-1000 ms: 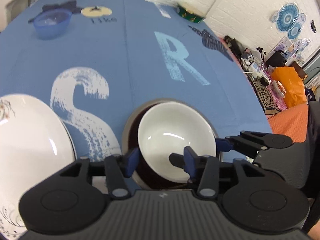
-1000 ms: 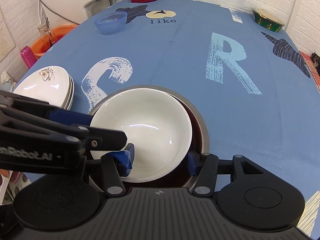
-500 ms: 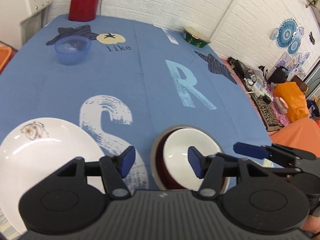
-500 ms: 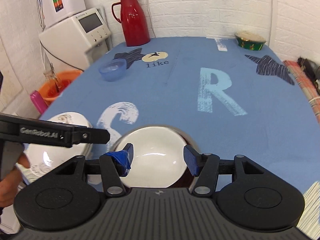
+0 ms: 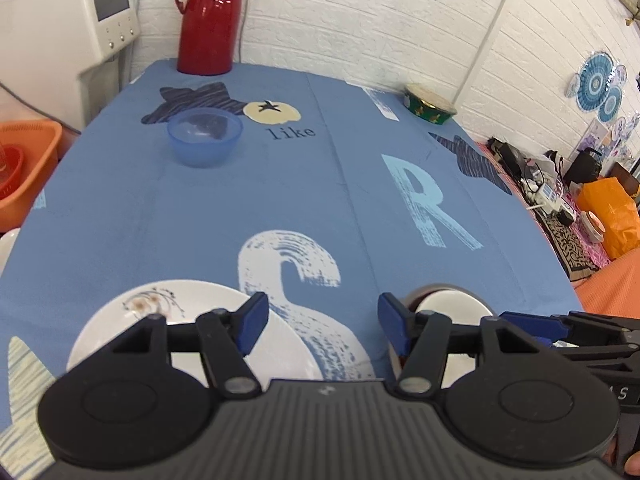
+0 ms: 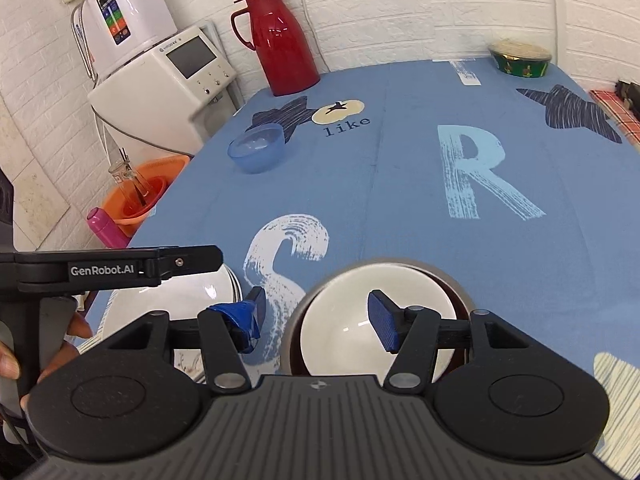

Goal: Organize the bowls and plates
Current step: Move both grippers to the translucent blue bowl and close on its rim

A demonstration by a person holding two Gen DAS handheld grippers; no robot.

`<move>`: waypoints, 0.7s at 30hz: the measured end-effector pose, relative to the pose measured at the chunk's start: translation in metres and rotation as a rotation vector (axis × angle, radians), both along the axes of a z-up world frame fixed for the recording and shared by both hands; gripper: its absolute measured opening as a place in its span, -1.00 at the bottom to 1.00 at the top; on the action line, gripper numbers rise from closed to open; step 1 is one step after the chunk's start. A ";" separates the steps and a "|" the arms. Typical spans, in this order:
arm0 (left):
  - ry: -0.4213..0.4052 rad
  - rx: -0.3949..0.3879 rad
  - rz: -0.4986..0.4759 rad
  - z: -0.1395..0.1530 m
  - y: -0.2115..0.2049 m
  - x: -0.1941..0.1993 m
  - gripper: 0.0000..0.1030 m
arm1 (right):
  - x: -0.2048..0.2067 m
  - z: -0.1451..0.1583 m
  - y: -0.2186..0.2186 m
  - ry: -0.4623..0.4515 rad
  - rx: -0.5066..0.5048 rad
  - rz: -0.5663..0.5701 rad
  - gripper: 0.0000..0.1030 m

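Both our left claw [image 5: 319, 322] and right claw [image 6: 316, 320] gape wide and empty above the worktop [image 6: 380, 184], white bowl [image 6: 360, 320] nested in the dark bowl [image 6: 460, 300] near us, plates [image 5: 160, 320] stacked left, blue bowl [image 5: 204, 136] far off unsorted.

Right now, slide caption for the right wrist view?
Open right gripper above white bowl nested in dark bowl.

A white bowl [image 6: 360, 320] sits nested in a dark bowl [image 6: 456, 292]; white plates [image 5: 192, 320] are stacked to its left.
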State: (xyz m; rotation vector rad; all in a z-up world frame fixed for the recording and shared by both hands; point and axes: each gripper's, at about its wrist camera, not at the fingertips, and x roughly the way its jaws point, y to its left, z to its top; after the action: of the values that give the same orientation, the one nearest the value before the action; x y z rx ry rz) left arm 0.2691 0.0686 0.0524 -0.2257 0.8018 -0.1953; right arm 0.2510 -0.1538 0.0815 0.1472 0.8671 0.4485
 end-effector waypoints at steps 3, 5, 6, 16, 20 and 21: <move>-0.004 -0.002 0.015 0.000 0.014 0.008 0.17 | 0.012 -0.001 0.011 0.016 -0.037 0.007 -0.18; -0.003 -0.001 0.031 -0.001 0.024 0.013 0.17 | 0.021 -0.003 0.018 0.039 -0.043 0.023 -0.18; -0.002 0.000 0.039 -0.002 0.029 0.016 0.18 | 0.026 -0.004 0.022 0.051 -0.047 0.032 -0.18; 0.047 -0.024 0.125 -0.021 0.080 0.057 0.19 | 0.073 -0.011 0.062 0.096 -0.091 0.111 -0.17; 0.062 -0.020 0.147 -0.026 0.098 0.079 0.19 | 0.100 -0.013 0.079 0.099 -0.100 0.128 -0.17; 0.065 -0.022 0.150 -0.027 0.103 0.085 0.19 | 0.108 -0.012 0.084 0.096 -0.103 0.132 -0.17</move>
State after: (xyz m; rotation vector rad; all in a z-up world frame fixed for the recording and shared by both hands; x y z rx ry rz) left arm 0.3538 0.1719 0.0254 -0.3135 0.8441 -0.0558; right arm 0.3590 -0.0696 0.0692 0.0169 0.9961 0.5217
